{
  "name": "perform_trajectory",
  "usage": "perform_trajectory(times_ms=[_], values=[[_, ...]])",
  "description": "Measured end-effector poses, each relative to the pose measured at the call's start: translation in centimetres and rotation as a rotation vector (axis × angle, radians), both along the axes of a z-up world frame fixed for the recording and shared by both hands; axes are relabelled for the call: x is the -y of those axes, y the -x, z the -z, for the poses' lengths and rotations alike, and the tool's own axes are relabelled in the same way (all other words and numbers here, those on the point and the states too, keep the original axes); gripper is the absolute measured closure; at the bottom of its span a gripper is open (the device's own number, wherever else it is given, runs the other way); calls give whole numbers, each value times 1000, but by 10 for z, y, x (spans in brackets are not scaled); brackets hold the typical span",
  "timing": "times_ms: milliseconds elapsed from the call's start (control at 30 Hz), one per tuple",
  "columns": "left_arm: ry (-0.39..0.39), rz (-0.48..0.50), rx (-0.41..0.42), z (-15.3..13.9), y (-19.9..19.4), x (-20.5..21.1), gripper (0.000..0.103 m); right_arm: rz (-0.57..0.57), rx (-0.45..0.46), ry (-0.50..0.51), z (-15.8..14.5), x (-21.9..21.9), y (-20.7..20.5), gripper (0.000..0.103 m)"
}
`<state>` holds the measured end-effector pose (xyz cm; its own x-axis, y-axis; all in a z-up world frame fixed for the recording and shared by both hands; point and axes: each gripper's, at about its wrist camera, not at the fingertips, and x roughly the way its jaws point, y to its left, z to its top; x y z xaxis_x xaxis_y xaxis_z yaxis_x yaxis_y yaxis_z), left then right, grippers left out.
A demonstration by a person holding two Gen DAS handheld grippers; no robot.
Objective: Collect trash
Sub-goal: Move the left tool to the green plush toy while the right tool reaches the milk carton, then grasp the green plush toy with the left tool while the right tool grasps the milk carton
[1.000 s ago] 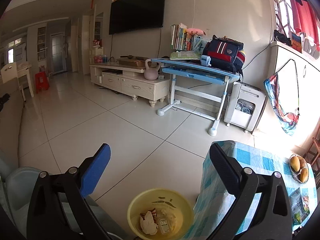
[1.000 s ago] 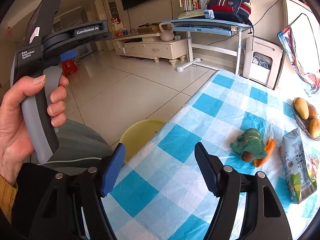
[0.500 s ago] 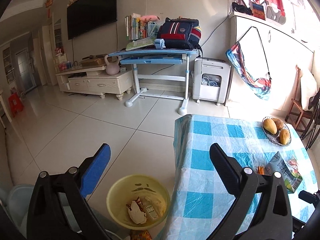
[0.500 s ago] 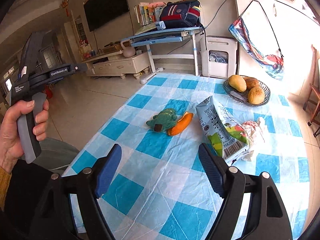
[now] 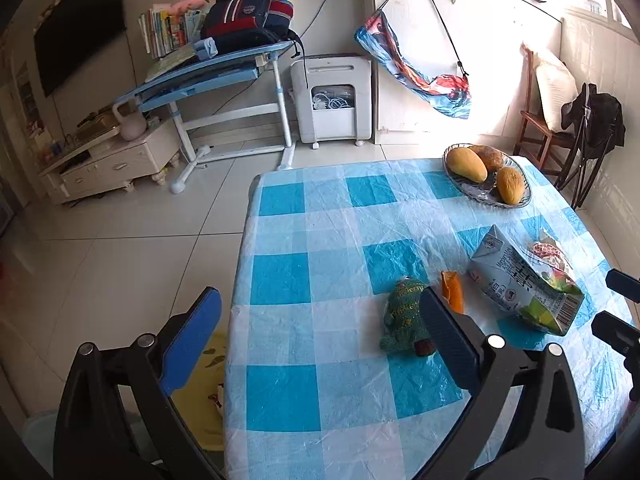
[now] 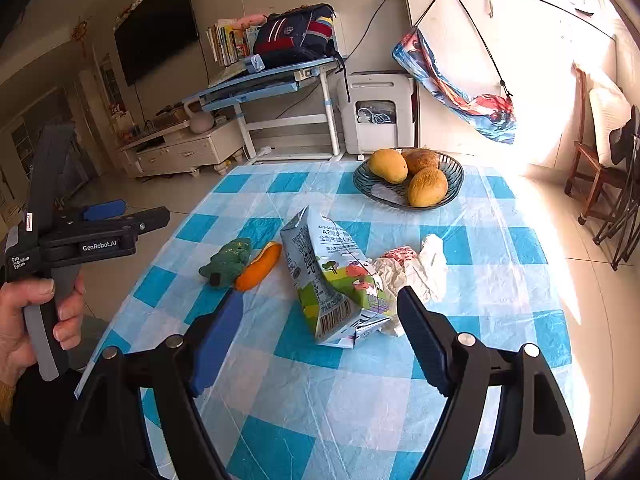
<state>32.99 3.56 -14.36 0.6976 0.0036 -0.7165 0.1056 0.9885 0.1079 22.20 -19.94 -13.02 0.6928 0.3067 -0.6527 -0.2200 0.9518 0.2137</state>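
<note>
Right wrist view has the right gripper (image 6: 320,336) spread wide and empty, lined up on the carton (image 6: 328,276) lying on the table (image 6: 304,408), left gripper (image 5: 320,340) spread too, so looks like the reach-in step, next just drop and pinch it.

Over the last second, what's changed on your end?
Both tongs swung right, from the floor and the yellow bin toward the table. The right tongs now face the milk carton and crumpled wrappers; the left tongs face the green wrapper. Both open and empty, as before; trash untouched.
</note>
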Motion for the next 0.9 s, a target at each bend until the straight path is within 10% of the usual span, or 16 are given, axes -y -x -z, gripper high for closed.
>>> perform_trajectory(times_ms=[367,667,900], values=[[46,49,-102,28,-18,20,7,52,-45,-170,34,29,-28,27],[104,10,-192,49,-35,17,7,-229,-46,-164,23,-11,-18,27],[122,-2,-228,56,-38,13,7,-202,-29,-80,14,-24,-29,27]])
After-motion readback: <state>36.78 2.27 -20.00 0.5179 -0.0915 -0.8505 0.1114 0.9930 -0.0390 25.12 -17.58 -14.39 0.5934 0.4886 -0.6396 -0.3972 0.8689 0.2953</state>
